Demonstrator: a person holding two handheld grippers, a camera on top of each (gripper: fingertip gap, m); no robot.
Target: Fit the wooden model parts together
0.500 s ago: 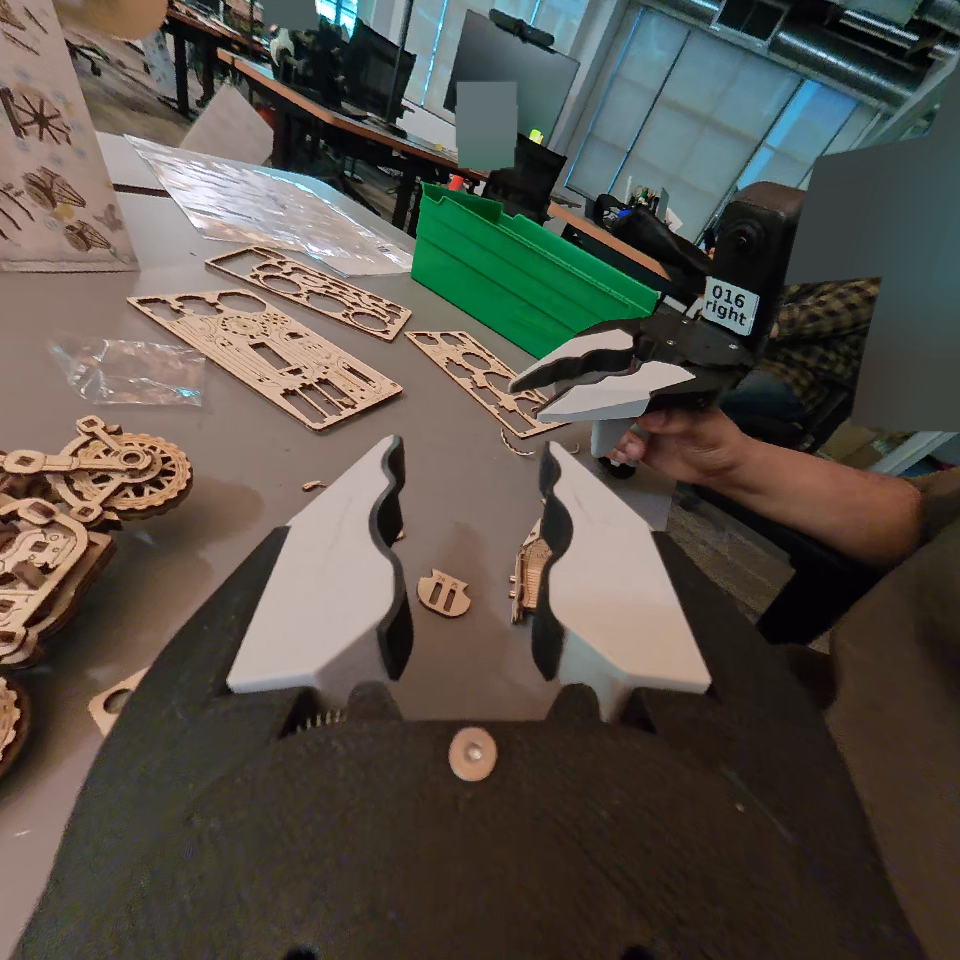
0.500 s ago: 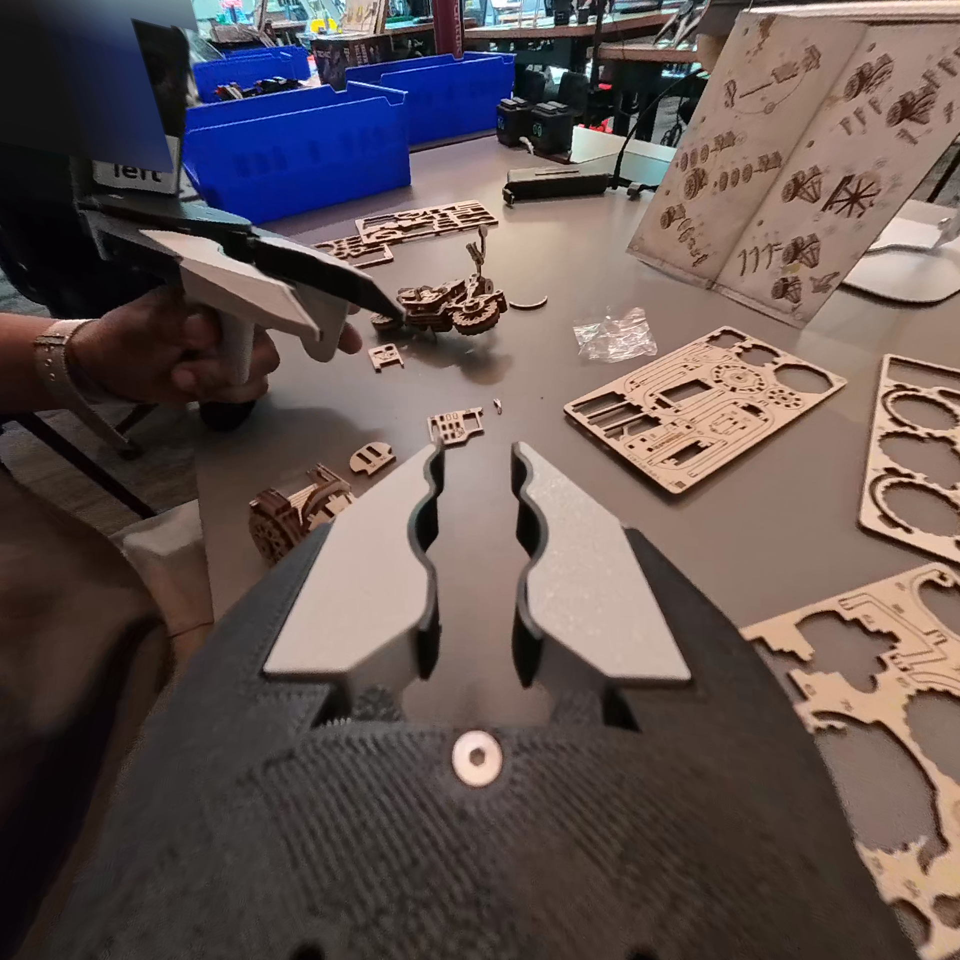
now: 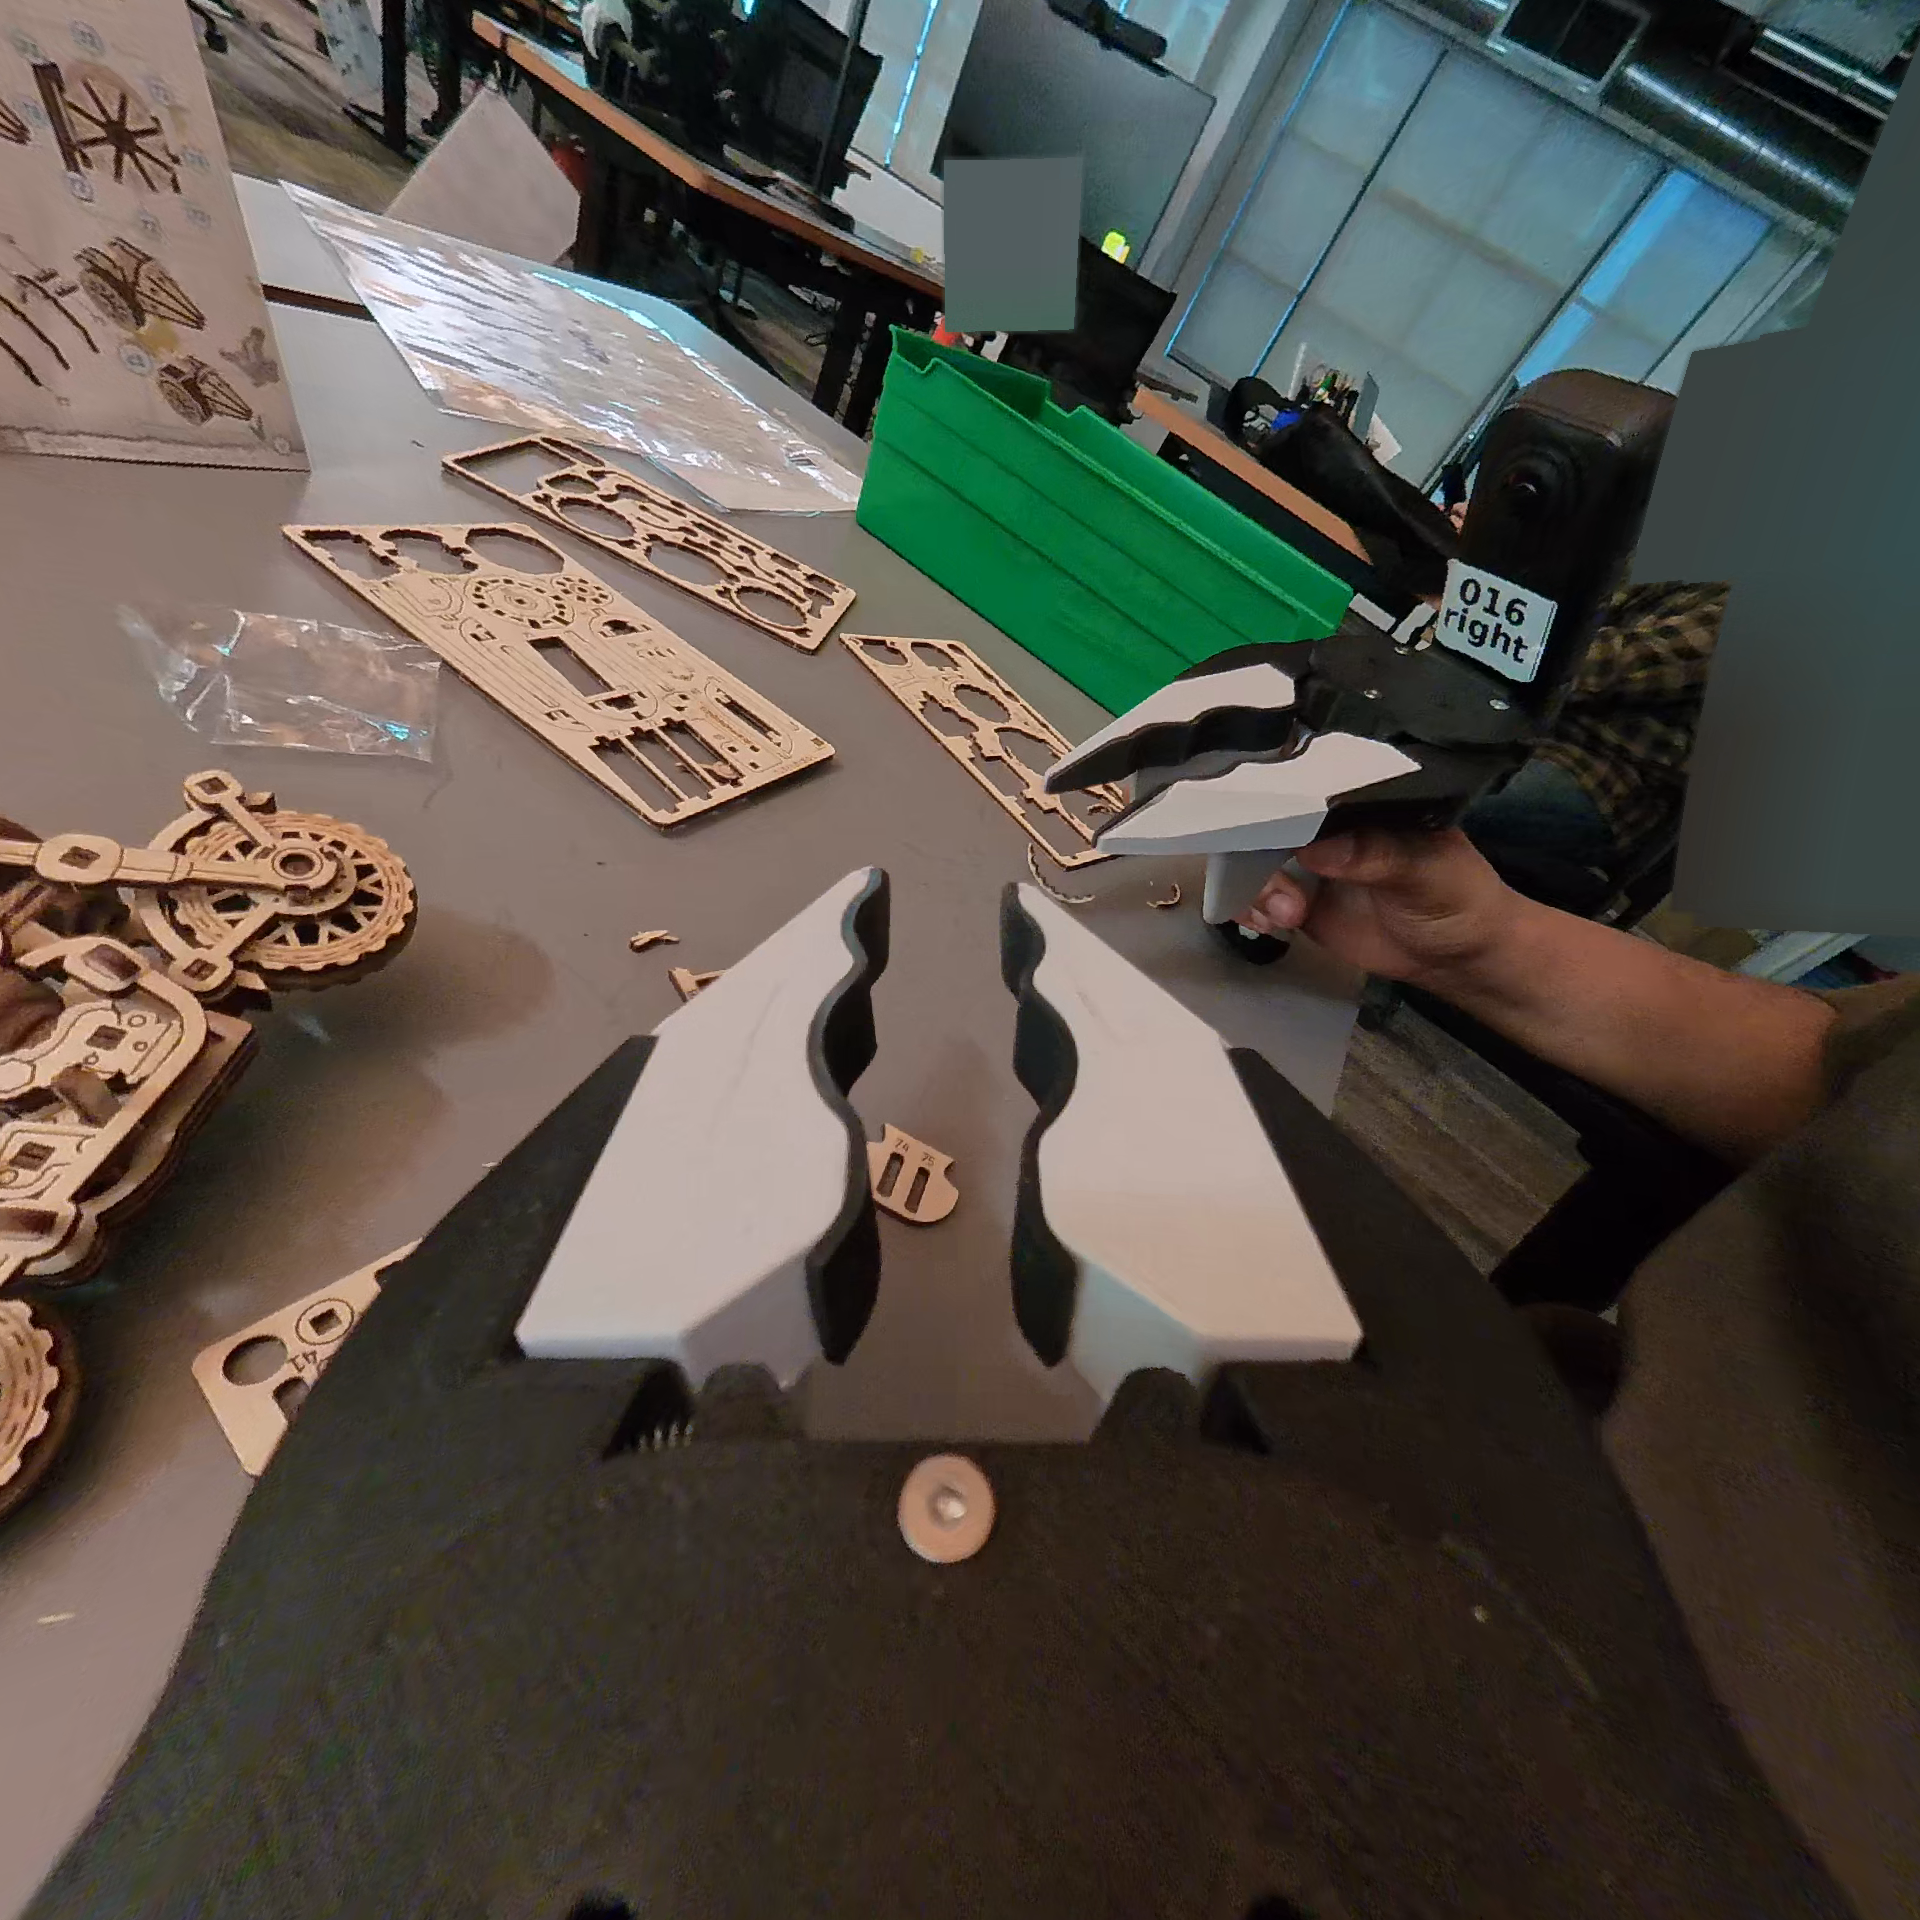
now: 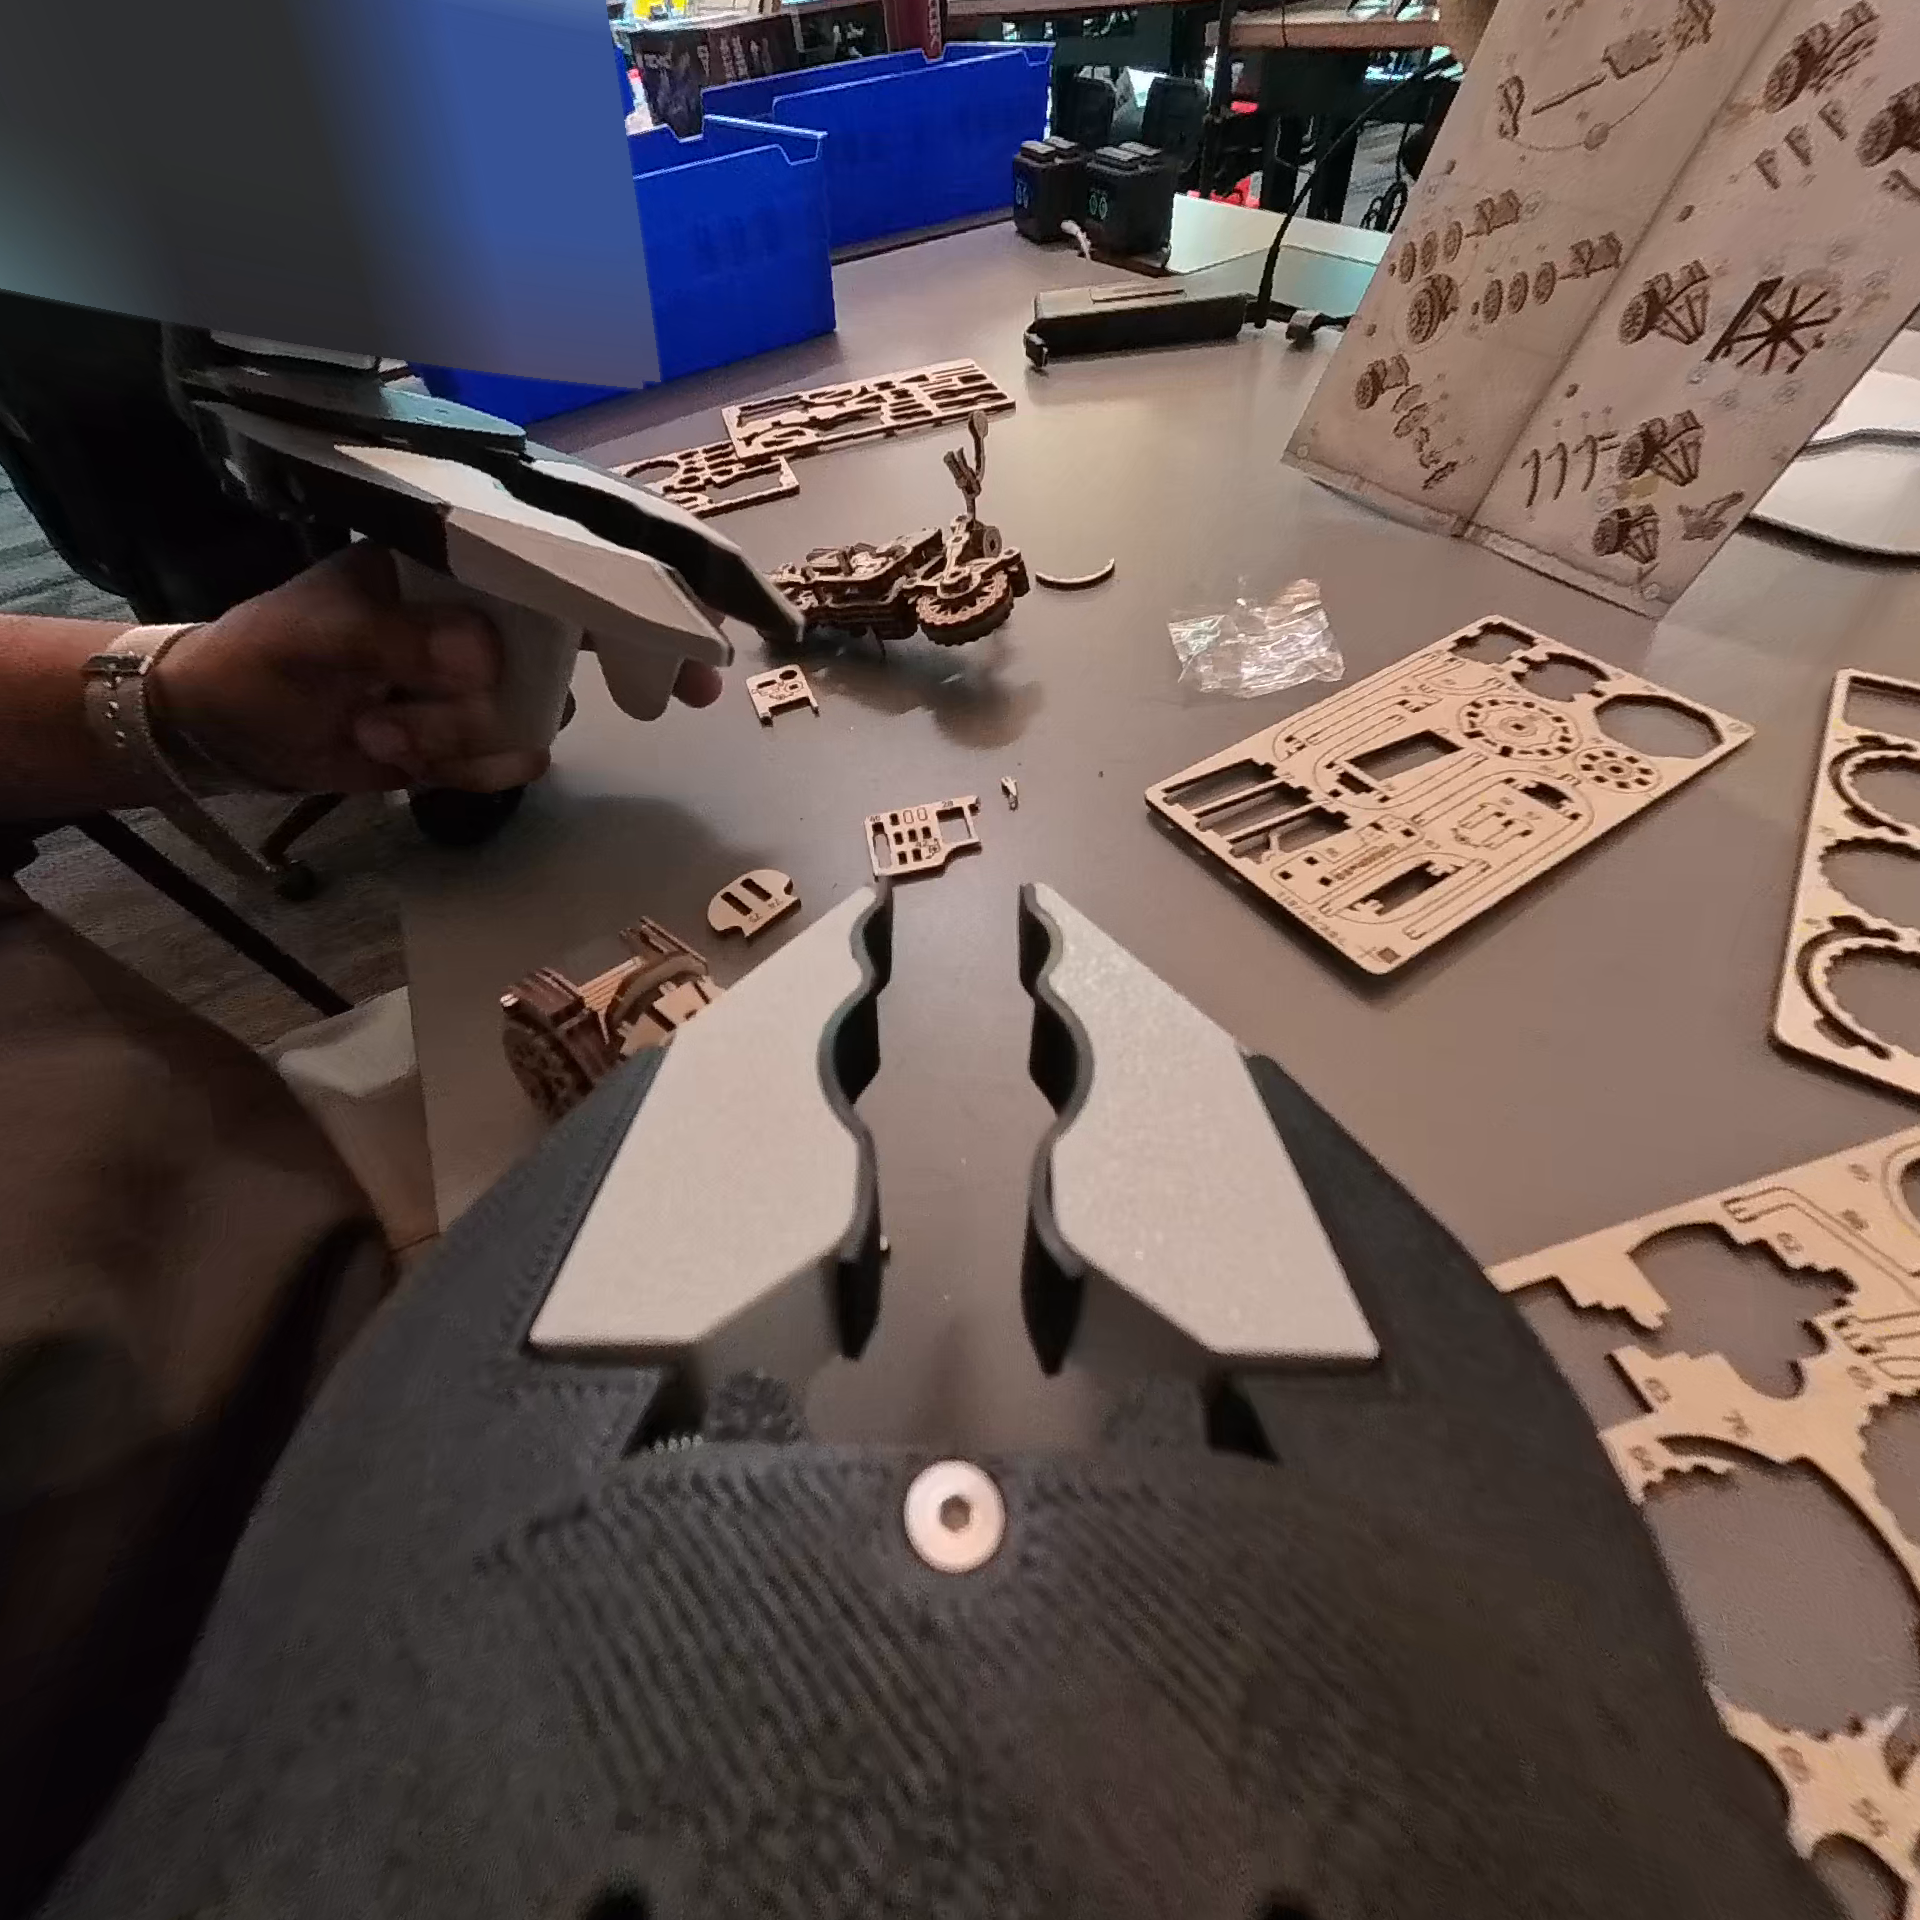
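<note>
A partly built wooden motorcycle model (image 3: 239, 914) lies at the left of the grey table (image 3: 520, 914); it also shows far off in the right wrist view (image 4: 914, 592). My left gripper (image 3: 945, 894) is open and empty, above a small rounded slotted piece (image 3: 914, 1184) lying on the table. My right gripper (image 4: 956, 894) is open a little and empty, over bare table. Ahead of it lie a small slotted plate (image 4: 920, 831), the rounded piece (image 4: 753, 899) and a small wooden sub-assembly (image 4: 603, 1008) near the table edge. The left gripper (image 4: 769, 634) points at the motorcycle.
Punched-out wooden sheets (image 3: 561, 665) (image 4: 1434, 800) lie across the table. A green bin (image 3: 1091, 551) stands far right, blue bins (image 4: 727, 239) at the back. An instruction booklet (image 4: 1621, 312) stands upright. A clear plastic bag (image 3: 281, 675) lies near the model. The table edge (image 3: 1340, 1039) is close. There is about 8 cm between the tips of the two grippers. The small slotted plate (image 4: 920, 831) sits 7 cm or so from the ends of my left fingers. The rounded piece (image 4: 753, 899) sits 8 cm or so from the ends of my left fingers.
My left gripper's jaws have narrowed and it has shifted left toward the motorcycle model; the sub-assembly by its right finger has left its view. The right gripper's opening is unchanged.
</note>
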